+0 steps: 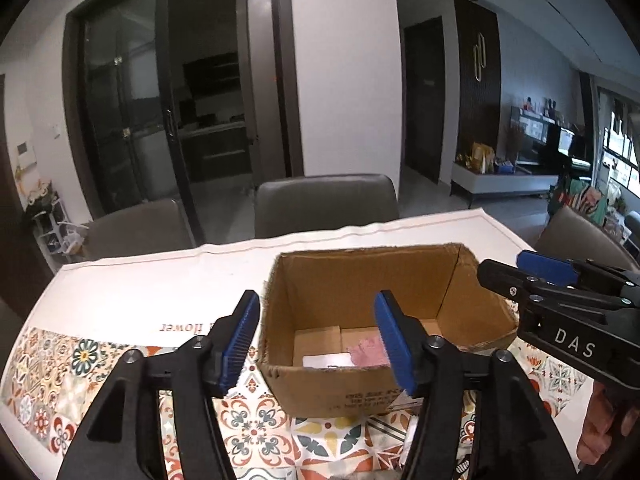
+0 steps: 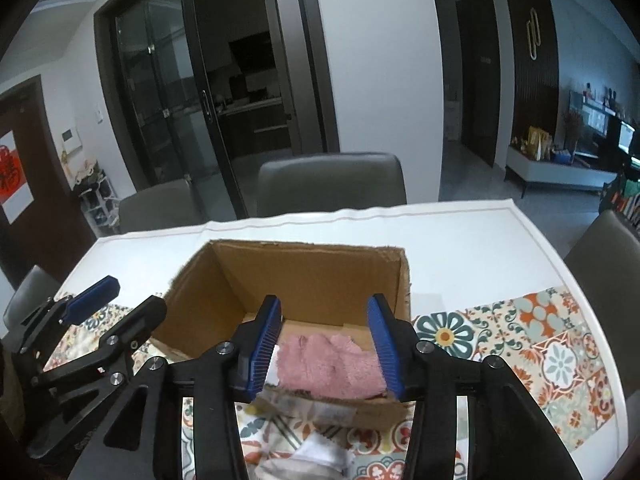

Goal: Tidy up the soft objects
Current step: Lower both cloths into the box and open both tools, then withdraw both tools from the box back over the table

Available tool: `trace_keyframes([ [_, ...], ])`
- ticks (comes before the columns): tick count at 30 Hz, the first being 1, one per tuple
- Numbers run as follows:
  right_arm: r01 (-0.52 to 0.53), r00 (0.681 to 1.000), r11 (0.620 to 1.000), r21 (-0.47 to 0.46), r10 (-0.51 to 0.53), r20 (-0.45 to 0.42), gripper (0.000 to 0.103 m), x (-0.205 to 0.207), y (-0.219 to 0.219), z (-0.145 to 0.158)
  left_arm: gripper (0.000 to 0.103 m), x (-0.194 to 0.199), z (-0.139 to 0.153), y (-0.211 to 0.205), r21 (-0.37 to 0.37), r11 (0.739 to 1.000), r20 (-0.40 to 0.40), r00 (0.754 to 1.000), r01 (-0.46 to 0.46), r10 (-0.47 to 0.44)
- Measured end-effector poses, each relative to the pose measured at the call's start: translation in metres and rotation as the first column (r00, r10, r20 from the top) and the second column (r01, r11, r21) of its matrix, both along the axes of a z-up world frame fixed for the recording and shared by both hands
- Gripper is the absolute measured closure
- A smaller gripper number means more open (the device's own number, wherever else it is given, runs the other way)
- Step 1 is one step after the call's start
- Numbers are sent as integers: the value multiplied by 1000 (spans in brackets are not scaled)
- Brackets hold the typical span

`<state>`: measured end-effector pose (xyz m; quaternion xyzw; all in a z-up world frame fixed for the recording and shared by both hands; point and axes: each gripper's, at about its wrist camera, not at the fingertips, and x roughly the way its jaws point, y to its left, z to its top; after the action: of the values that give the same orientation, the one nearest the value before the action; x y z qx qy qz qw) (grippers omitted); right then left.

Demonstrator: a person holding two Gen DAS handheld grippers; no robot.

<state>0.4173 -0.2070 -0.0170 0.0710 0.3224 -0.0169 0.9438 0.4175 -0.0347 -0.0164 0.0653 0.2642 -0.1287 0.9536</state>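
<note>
Over the cardboard box point(image 2: 304, 280), both the left hand-held gripper point(image 1: 316, 336) and right hand-held gripper point(image 2: 326, 344) stand released, nothing clasped. At twelve o'clock, the pink cloth point(image 2: 328, 364) lies inside the box on the bench point(image 2: 480, 240).

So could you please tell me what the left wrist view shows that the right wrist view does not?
Only the left wrist view shows a hand gripping the right gripper, and upside-down lettering on the tablecloth.

Only the right wrist view shows a white cloth lying on the table in front of the box, and a red paper decoration on a door.

Both show the open cardboard box with the pink cloth inside, both grippers open and empty, and the grey chairs behind.
</note>
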Motion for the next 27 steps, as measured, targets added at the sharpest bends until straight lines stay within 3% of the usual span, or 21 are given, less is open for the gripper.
trace_keyframes([
  [7, 4, 999, 1000, -10, -4, 46, 46, -27, 1, 23, 39, -38, 21, 6, 20, 999, 67, 997, -26, 25],
  [14, 5, 998, 1000, -26, -3, 64, 41, -57, 1, 33, 36, -67, 29, 10, 16, 999, 78, 996, -45, 44],
  [27, 14, 998, 999, -29, -12, 54, 28, -106, -8, 31, 32, -111, 14, 9, 18, 997, 10, 997, -72, 72],
])
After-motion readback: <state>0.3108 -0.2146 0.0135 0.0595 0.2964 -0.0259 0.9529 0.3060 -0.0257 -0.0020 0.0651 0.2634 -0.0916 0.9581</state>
